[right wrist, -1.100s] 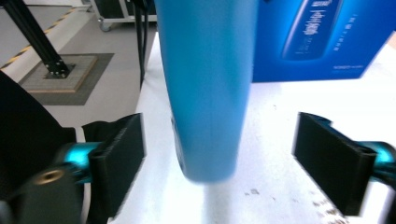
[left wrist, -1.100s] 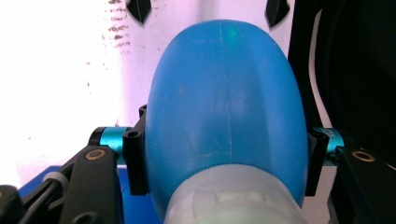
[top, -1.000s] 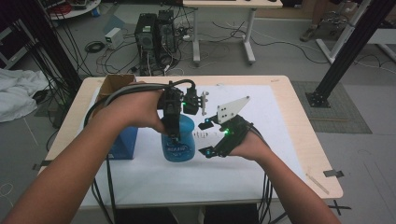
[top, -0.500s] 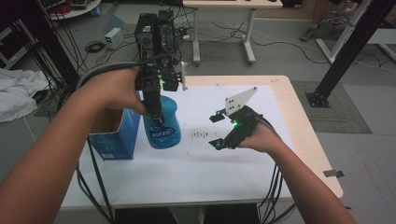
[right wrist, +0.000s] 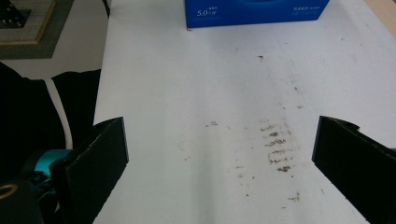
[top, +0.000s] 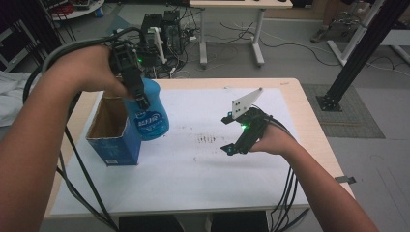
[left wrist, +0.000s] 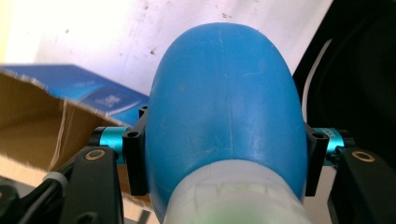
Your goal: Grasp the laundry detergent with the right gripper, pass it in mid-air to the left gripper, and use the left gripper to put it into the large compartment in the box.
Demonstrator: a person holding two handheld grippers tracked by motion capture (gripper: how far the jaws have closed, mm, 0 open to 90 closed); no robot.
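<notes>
A blue plastic bottle (top: pixel 147 113) with a printed label hangs tilted above the table, just right of an open blue cardboard box (top: pixel 113 145). My left gripper (top: pixel 140 96) is shut on the bottle near its upper end. In the left gripper view the bottle (left wrist: pixel 224 102) bulges between the two jaws of the left gripper (left wrist: pixel 224 161), with the box (left wrist: pixel 46 116) below at left. My right gripper (top: pixel 226 135) is open over the white sheet, right of centre, holding nothing. In its own view the right gripper (right wrist: pixel 219 163) stands wide apart above the sheet, and the box (right wrist: pixel 254 11) lies far ahead.
A white sheet (top: pixel 193 183) covers most of the wooden table (top: pixel 309 121), with dark smudges (top: pixel 207 139) at its middle. Cables trail from both grippers off the near edge. Beyond the far edge are computers (top: pixel 159 24) and another table's legs.
My left gripper has lifted the bottle off the sheet and carried it left and back, up to the box. The right gripper has drawn away to the right.
</notes>
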